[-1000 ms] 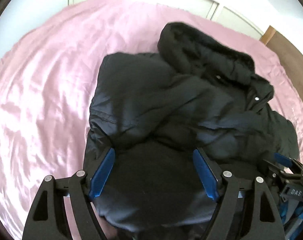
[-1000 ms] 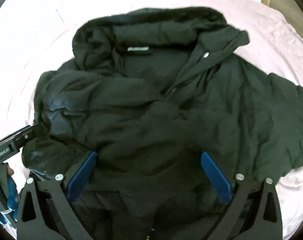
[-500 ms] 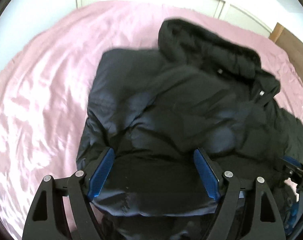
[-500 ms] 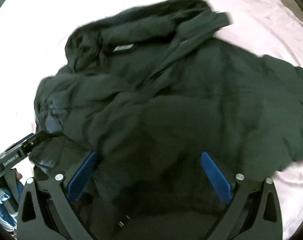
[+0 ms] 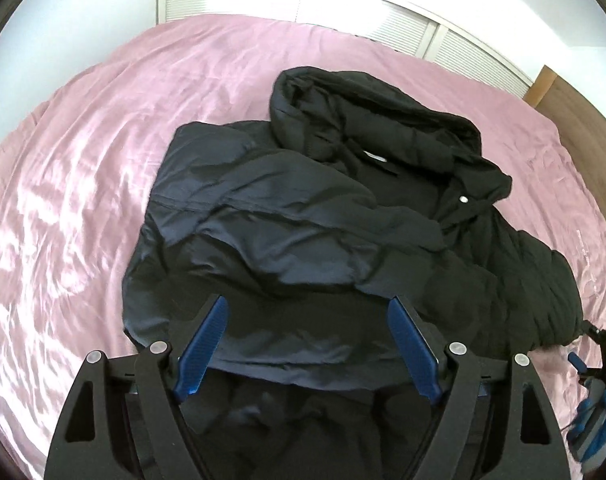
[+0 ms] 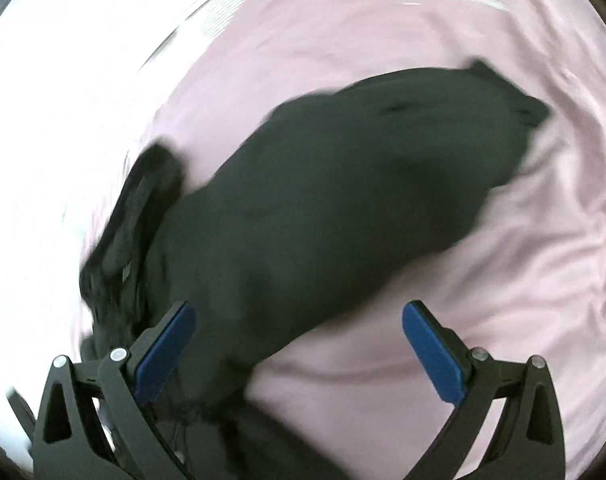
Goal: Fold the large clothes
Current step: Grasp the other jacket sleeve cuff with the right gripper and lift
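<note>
Premises: a domestic bedroom. A bed [image 5: 103, 168] under a creased pink satin sheet fills the view. White louvred wardrobe doors [image 5: 403, 24] stand behind it at 12 o'clock; a wooden panel [image 5: 575, 120] borders it at 2 o'clock.

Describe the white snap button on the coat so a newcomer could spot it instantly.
Start at the pink bedsheet covering the bed; the black puffer coat lies on it. Follow the hood at the far end down its right side to the collar flap. The snap button sits there, a small round white dot, the only bright spot on the dark fabric apart from the pale strip of a neck label.
</note>
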Demonstrator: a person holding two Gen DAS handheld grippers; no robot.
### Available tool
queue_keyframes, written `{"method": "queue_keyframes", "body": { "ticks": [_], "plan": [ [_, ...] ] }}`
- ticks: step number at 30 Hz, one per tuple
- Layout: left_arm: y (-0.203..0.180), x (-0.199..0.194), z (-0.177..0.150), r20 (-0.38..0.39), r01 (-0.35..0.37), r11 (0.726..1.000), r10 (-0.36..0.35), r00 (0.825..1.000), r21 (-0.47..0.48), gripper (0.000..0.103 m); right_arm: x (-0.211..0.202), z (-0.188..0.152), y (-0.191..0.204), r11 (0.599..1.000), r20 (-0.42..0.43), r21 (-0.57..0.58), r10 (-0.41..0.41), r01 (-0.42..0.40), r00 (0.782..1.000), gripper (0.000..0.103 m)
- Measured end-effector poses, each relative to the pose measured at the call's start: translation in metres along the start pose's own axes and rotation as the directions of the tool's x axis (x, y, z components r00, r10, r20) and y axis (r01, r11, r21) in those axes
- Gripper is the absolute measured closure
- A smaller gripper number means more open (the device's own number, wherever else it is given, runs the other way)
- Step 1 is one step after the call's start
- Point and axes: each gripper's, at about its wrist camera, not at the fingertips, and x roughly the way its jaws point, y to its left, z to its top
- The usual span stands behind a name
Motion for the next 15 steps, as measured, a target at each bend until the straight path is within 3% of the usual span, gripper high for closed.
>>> {"method": "queue_keyframes", "body": {
  "ticks": [4, 15],
  "plan": [
    [-0.015, -0.003, -0.007, -0.009, -0.017, 1.000, 0.017, 1.000, 0.005, 0.021, -0.004, 0.023, -0.047, 0.990, 0.021, 0.131, 0.041, -0.043, 0.999, 0.000],
    [-0.042, -0.007, -0.023, -0.042, -0.049, 0.998, 0.050, 0.998, 0.036, 0.020, 0.019, 0.058, -0.092, 0.952, 0.043, 0.270, 0.136, -0.142, 0.990, 0.000]
  ]
}}
